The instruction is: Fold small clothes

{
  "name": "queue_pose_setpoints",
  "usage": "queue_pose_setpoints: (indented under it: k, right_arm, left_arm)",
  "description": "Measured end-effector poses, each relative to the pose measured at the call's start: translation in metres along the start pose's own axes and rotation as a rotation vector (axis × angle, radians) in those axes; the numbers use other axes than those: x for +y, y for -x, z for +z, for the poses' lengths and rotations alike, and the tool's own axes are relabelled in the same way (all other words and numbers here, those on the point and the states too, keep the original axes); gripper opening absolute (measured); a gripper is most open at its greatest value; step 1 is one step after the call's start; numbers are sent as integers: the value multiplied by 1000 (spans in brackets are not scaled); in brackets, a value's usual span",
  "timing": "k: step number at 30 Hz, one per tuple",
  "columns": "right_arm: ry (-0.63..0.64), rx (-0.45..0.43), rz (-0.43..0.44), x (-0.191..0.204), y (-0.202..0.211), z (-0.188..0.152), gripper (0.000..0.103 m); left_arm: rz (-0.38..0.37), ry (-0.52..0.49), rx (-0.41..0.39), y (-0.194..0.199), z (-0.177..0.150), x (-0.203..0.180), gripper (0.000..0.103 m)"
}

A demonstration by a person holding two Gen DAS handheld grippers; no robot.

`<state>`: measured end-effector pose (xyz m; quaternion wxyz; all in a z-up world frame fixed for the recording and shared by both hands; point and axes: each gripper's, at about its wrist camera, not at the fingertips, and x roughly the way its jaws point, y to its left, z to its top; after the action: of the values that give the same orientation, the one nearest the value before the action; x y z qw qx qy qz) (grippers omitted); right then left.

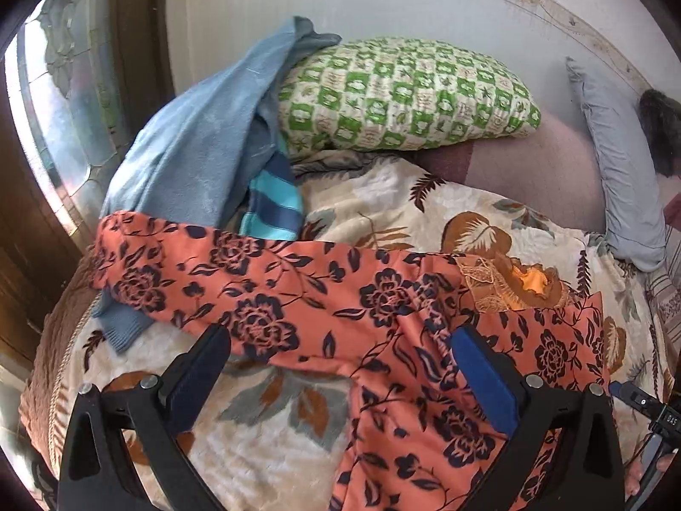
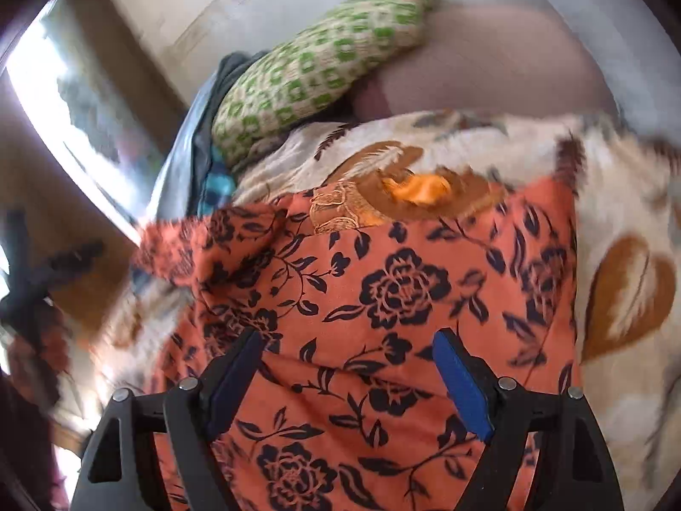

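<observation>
Orange floral garment (image 1: 323, 311) lies spread across the bed's leaf-print blanket (image 1: 383, 196), sleeve toward the left edge. Left tongs (image 1: 340, 340) and right tongs (image 2: 347, 345) both apart, gripping nothing.

Daylight is coming in through a window (image 1: 55, 127) at the far left of the left wrist frame, its patterned glass glowing pale; dark wooden framing (image 1: 140, 21) is running up beside it. A whitish wall (image 1: 383, 4) is filling the upper part, with a faded decorative border (image 1: 532, 4) curving across the top right. A bed is taking up the lower half, a cream blanket with brown leaf motifs (image 1: 383, 204) lying over it. A green-and-white checked pillow (image 1: 404, 93) is resting at upper centre, a mauve cushion (image 1: 536, 162) just right of it, and a grey pillow (image 1: 617, 162) leaning at the right edge.
</observation>
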<state>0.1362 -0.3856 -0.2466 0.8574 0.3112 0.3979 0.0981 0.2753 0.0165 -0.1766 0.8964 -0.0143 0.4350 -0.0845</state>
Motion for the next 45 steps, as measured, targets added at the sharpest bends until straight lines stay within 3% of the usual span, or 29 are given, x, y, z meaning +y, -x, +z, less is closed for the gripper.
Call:
queue_pose_setpoints:
  k: [4, 7, 8, 11, 13, 14, 16, 18, 22, 26, 28, 33, 38, 41, 42, 44, 45]
  right_arm:
    - [-314, -61, 194, -69, 19, -11, 85]
    - [-458, -2, 281, -91, 4, -14, 85]
    - [-503, 19, 301, -95, -4, -15, 84]
    - [-592, 46, 344, -98, -20, -17, 84]
    - [-606, 74, 307, -96, -26, -17, 84]
    - [-614, 68, 317, -94, -25, -17, 84]
    - [-618, 47, 388, -93, -17, -18, 84]
    - [-544, 31, 382, -83, -13, -10, 84]
    - [-415, 28, 231, -68, -27, 1, 84]
    - [-371, 64, 78, -68, -45, -2, 77]
    - [-387, 86, 41, -76, -47, -4, 60]
    - [-432, 100, 22, -94, -46, -9, 36]
    - [-423, 101, 12, -94, -45, -10, 36]
    - [-410, 95, 4, -92, -42, -11, 36]
    - [-408, 94, 2, -91, -41, -11, 36]
    - [-406, 89, -10, -88, -40, -10, 36]
    - [-403, 81, -33, -89, -37, -9, 36]
  left_arm:
    - [-40, 63, 108, -52, 28, -21, 103]
    - [-74, 101, 140, -74, 38, -34, 100]
    - [-81, 110, 149, -80, 41, -38, 96]
    - [-106, 105, 186, -97, 45, -52, 72]
    - [-91, 89, 215, -109, 46, -60, 50]
    - [-84, 87, 229, -114, 45, -62, 46]
    - [-78, 80, 249, -121, 41, -65, 27]
    - [-57, 54, 269, -127, 35, -66, 17]
    - [-17, 33, 269, -128, 28, -64, 10]
    - [23, 20, 214, -113, 28, -53, 8]
    - [40, 17, 191, -103, 27, -42, 7]
    - [91, 39, 169, -78, 5, 2, 5]
    - [202, 127, 306, -83, -44, 58, 5]
    - [138, 156, 287, -78, -42, 59, 5]
    - [111, 155, 270, -74, -35, 51, 8]
    - [55, 132, 219, -67, -18, 31, 26]
    - [41, 114, 185, -64, -8, 20, 56]
